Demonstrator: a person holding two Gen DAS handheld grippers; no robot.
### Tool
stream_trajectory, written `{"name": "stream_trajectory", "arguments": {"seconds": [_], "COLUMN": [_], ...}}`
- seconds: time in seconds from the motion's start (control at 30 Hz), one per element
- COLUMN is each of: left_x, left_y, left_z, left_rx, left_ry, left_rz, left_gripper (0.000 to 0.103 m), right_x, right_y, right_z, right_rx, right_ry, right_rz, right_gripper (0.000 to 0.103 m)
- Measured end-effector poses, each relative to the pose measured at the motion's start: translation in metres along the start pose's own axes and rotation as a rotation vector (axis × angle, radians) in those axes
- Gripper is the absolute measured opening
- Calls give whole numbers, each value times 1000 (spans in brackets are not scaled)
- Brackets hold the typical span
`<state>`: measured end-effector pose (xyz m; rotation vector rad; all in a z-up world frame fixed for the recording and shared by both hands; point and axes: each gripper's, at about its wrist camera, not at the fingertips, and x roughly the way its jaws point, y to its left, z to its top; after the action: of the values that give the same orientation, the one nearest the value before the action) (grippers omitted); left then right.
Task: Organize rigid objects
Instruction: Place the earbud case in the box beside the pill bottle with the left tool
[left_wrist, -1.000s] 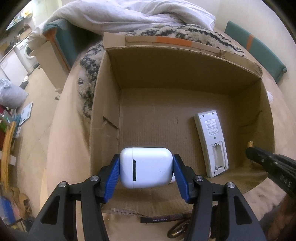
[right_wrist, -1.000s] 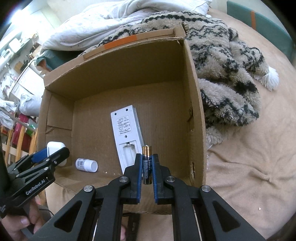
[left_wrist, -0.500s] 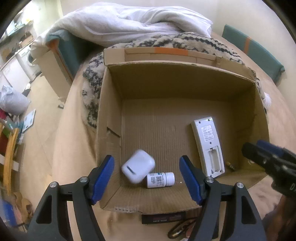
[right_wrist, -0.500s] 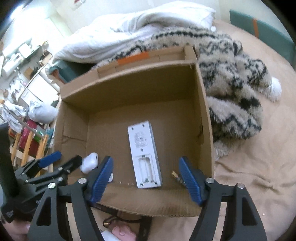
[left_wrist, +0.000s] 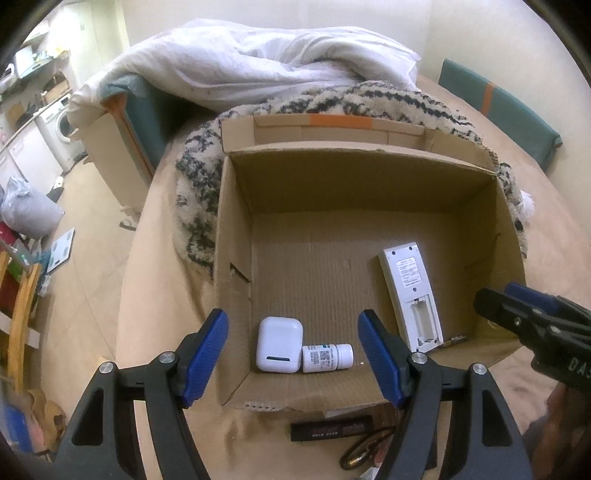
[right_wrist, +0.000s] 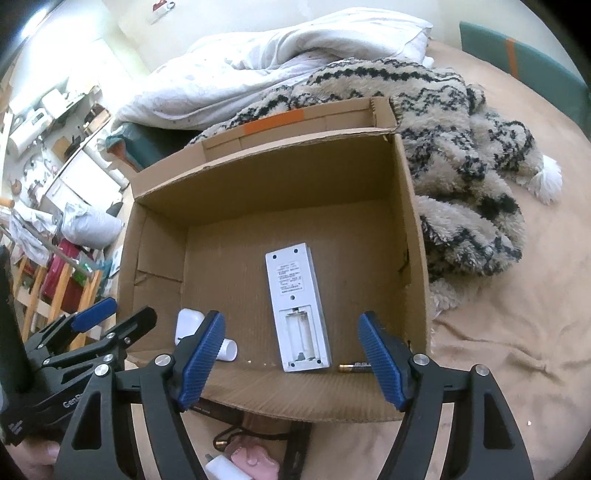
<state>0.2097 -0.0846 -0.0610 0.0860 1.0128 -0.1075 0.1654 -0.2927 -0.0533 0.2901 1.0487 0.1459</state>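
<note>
Both claws, left gripper (left_wrist: 293, 354) and right gripper (right_wrist: 291, 354), stand released and empty above the brown cardboard box (left_wrist: 236, 229). White earbud case (left_wrist: 279, 344), small white pill bottle (left_wrist: 327, 357) and battery (right_wrist: 354, 366) lie inside, collected for sorting.

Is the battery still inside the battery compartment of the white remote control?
No, the compartment of the remote control is empty, and the battery lies on the floor of the cardboard box beside it.

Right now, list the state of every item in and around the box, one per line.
cardboard box: open, flaps up
remote: face down in box, battery bay uncovered and empty
battery: lying loose beside remote
earbud case: closed, lying in box
pill bottle: capped, on its side, against the case
left gripper: jaws open, empty
right gripper: jaws open, empty
</note>
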Motion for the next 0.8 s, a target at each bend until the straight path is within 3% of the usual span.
{"name": "stream_trajectory", "arguments": {"seconds": [0.5, 0.8], "left_x": [-28, -27], "left_y": [19, 39], "left_z": [-26, -60], "left_rx": [-56, -164], "left_ry": [6, 111], "left_rz": [21, 28], "left_gripper": [70, 70], "right_x": [-34, -43], "right_y": [-5, 2], "right_z": [-21, -56], "right_rx": [27, 63], "right_ry": [-23, 32], "right_rz": [16, 80], "right_gripper": [79, 79]}}
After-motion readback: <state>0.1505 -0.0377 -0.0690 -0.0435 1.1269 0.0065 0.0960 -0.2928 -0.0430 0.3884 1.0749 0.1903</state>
